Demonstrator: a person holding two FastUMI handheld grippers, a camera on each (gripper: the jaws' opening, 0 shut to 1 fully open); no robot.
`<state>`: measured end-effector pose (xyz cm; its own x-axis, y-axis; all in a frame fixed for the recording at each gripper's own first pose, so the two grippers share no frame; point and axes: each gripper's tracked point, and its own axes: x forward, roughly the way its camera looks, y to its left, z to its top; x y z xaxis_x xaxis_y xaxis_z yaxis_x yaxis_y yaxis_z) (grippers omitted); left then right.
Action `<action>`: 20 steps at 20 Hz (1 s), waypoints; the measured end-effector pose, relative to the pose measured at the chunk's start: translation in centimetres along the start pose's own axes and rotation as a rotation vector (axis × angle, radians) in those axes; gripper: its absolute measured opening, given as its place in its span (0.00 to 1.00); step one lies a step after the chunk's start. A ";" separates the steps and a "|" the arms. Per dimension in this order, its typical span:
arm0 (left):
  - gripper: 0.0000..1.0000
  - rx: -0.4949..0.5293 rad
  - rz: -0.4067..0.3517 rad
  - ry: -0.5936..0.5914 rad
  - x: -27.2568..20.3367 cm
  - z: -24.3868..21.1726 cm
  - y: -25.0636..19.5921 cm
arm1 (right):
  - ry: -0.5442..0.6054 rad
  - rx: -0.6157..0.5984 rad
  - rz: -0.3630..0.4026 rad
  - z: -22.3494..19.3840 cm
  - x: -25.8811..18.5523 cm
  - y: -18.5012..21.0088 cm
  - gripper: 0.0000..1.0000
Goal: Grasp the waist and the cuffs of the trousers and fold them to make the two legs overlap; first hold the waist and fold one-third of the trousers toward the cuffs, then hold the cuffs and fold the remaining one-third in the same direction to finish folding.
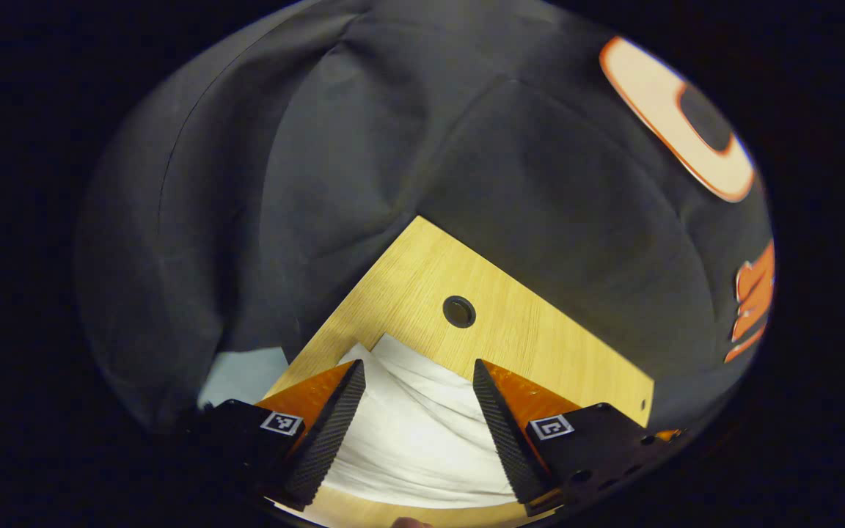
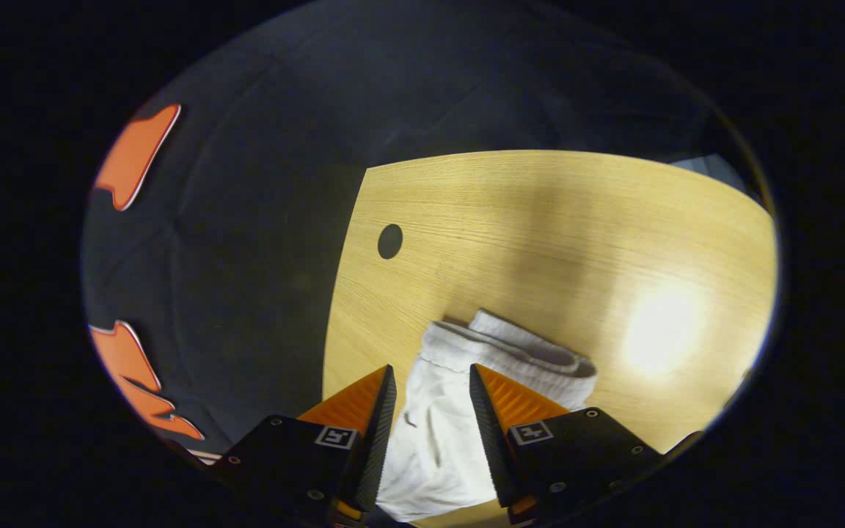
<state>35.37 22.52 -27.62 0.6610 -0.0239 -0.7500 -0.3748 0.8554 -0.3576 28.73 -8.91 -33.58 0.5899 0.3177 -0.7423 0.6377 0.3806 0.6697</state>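
Note:
The white trousers (image 1: 419, 433) lie on a light wooden table (image 1: 540, 345). In the left gripper view their flat far end, with two layered corners, reaches just past my fingertips. My left gripper (image 1: 415, 367) hangs open over this end, a finger on each side of the cloth. In the right gripper view the trousers (image 2: 433, 440) end in a ribbed elastic waistband (image 2: 521, 352) that curls open just beyond the fingers. My right gripper (image 2: 431, 372) is open and straddles the cloth right behind the waistband. I cannot tell whether either gripper's fingers touch the fabric.
A round cable hole (image 1: 459, 312) (image 2: 390, 240) is set in the table near its corner. The table's edges (image 2: 338, 293) meet the booth's black cloth wall close behind. A bright light patch (image 2: 661, 330) lies on bare wood right of the waistband.

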 end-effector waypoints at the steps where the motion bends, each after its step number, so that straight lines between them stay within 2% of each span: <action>1: 1.00 0.043 0.006 0.008 -0.2 -0.9 -0.7 | 0.008 -0.050 -0.025 -0.4 -0.2 -1.2 0.69; 4: 1.00 0.118 -0.005 0.024 -1.3 -3.1 -3.0 | 0.016 -0.126 -0.088 -0.9 -0.4 -4.0 0.81; 7: 1.00 0.248 -0.005 0.062 -1.9 -6.3 -5.0 | 0.042 -0.115 -0.122 -1.7 -0.2 -5.4 0.96; 15: 0.99 0.418 -0.017 0.094 -4.6 -12.4 -8.5 | 0.041 -0.135 -0.150 -1.9 1.8 -7.7 0.98; 20: 1.00 0.446 -0.012 0.103 -6.7 -15.0 -9.5 | 0.006 -0.171 -0.140 -1.8 3.3 -7.3 0.98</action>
<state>24.74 6.81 -27.62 0.5873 -0.0672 -0.8065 -0.0359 0.9934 -0.1089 25.15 -9.11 -40.91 0.4977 0.2566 -0.8286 0.6198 0.5631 0.5466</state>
